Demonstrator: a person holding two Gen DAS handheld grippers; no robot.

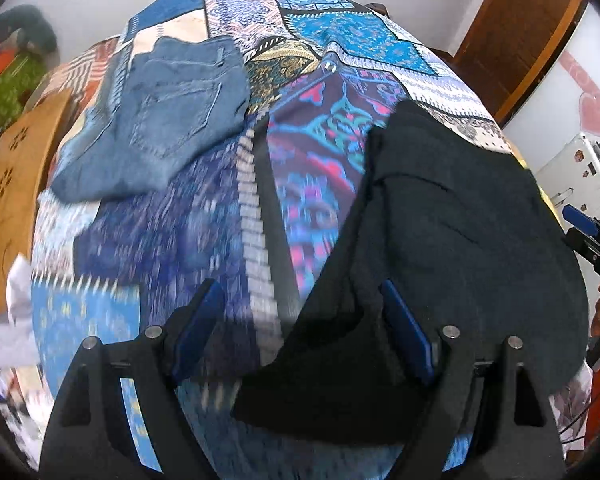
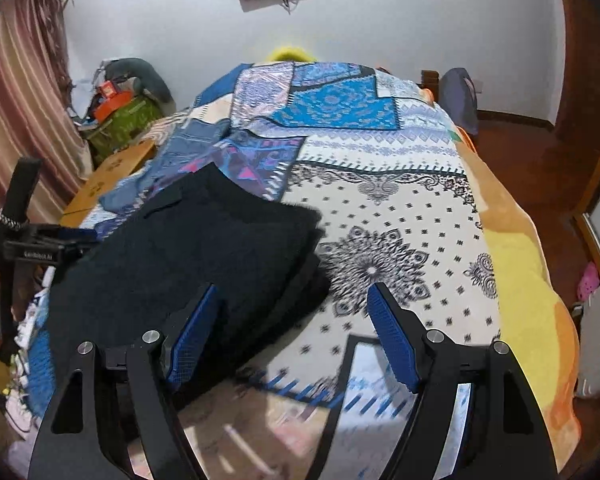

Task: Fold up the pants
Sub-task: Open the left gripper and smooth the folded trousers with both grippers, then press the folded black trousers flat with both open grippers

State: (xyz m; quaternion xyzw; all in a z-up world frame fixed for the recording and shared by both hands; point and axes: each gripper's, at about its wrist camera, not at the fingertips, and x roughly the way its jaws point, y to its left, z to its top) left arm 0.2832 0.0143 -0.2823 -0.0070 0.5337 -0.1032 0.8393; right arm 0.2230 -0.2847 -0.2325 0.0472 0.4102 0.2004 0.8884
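Observation:
Dark navy pants [image 1: 452,248] lie folded in layers on the patterned bedspread [image 1: 320,160], near the bed's front edge; they also show in the right wrist view [image 2: 188,256]. My left gripper [image 1: 300,308] is open, hovering over the pants' left corner, its right finger above the dark cloth. My right gripper [image 2: 292,312] is open and empty, its left finger over the pants' right edge, its right finger over the bare bedspread [image 2: 400,216]. Each gripper shows at the edge of the other's view: the right one [image 1: 588,232], the left one [image 2: 32,248].
Folded blue jeans [image 1: 168,120] lie farther back on the left of the bed, also in the right wrist view [image 2: 188,148]. A wooden board [image 1: 16,184] lies along the bed's left side. A yellow-orange blanket [image 2: 524,280] hangs at the right edge. A wooden door [image 1: 528,28] stands behind.

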